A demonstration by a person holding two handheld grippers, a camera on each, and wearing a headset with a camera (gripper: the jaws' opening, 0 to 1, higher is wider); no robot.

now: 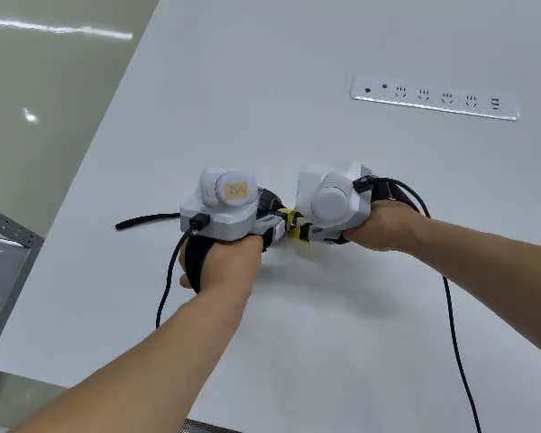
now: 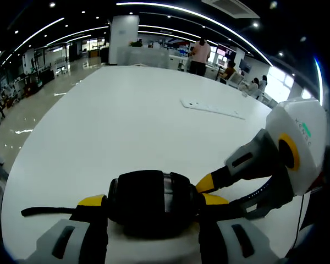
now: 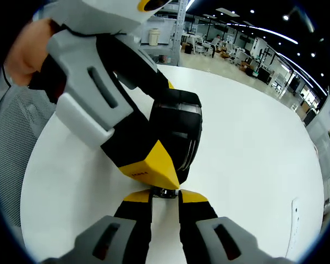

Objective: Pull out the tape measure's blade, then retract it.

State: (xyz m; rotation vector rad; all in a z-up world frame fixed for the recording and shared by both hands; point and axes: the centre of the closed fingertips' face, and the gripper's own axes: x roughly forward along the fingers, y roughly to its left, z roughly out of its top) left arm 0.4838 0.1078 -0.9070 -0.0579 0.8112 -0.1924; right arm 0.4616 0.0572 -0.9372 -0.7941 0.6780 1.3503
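Ample table point(image 1: 279, 63), seemingly, around tape measure point(image 2: 153, 202)

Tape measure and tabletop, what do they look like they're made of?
The tape measure case looks like black plastic, maybe rubber-coated: semi-gloss with ribbed edge highlights. The tabletop looks like smooth white laminate with a satin sheen; its core can't be told.
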